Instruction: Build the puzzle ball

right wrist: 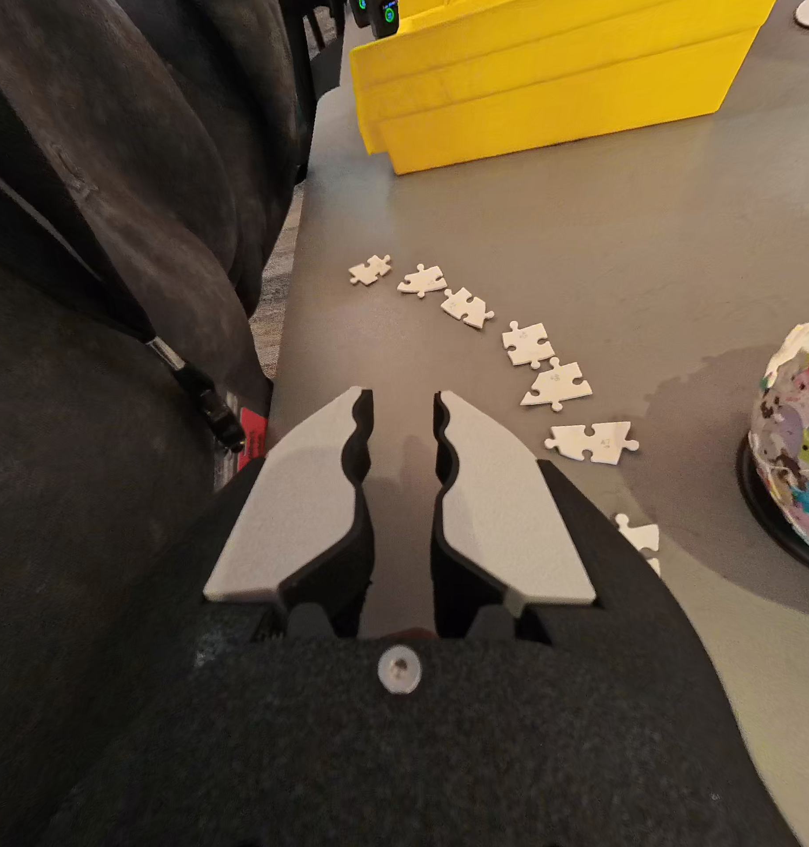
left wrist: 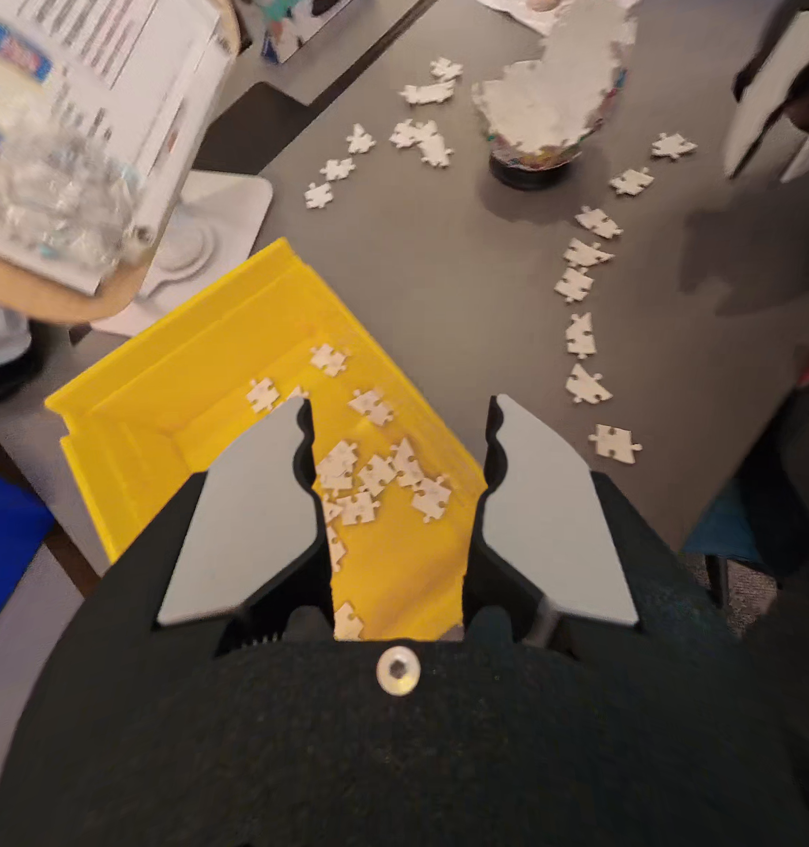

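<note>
A half-built puzzle ball stands on a black ring base at the far side of the grey table; its white inside faces me. It also shows in the right wrist view, colourful outside, at the right edge. My left gripper is open and empty above a yellow bin holding several white puzzle pieces. My right gripper is open and empty, low over the table near its edge. A curved row of white pieces lies ahead and right of it. The right gripper also shows far right in the left wrist view.
More loose pieces lie left of the ball, and a row runs down its right. A white box with a plastic bag is at top left. A person's dark clothing fills the left of the right wrist view. The yellow bin's wall stands ahead. Left tips to right tips: about 30 centimeters. My right tips are roughly 15 centimeters from the half-built puzzle ball.
</note>
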`<state>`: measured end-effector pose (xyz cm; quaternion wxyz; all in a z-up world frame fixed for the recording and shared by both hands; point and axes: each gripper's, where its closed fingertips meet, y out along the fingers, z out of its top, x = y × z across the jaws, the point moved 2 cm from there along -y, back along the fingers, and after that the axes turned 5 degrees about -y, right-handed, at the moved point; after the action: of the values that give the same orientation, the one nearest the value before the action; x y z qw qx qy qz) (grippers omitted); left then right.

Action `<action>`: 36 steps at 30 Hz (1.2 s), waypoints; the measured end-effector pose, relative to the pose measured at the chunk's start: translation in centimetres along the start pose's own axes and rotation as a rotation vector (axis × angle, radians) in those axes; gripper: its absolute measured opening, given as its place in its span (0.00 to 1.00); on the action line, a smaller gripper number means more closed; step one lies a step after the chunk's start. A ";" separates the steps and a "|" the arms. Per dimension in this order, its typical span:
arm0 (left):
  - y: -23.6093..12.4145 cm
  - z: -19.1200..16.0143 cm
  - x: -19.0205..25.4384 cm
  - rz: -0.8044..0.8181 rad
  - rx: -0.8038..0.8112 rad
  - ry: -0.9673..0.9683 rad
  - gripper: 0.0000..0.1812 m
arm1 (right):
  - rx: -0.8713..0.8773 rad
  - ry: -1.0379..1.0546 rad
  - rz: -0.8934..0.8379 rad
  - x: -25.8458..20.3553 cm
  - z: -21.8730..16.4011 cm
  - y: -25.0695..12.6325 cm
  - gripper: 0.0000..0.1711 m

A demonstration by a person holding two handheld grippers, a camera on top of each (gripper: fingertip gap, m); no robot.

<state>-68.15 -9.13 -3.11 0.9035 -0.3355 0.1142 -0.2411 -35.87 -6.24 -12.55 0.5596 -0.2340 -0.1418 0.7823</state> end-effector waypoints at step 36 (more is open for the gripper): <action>15.5 -8.7 -4.0 -0.334 -0.321 0.344 0.22 | -0.122 0.005 0.062 1.2 -0.1 3.7 0.13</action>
<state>-69.21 -1.64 -19.69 0.7541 -0.4426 0.2455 -0.4185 -39.14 -6.35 -14.74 0.5202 -0.2741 -0.1805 0.7885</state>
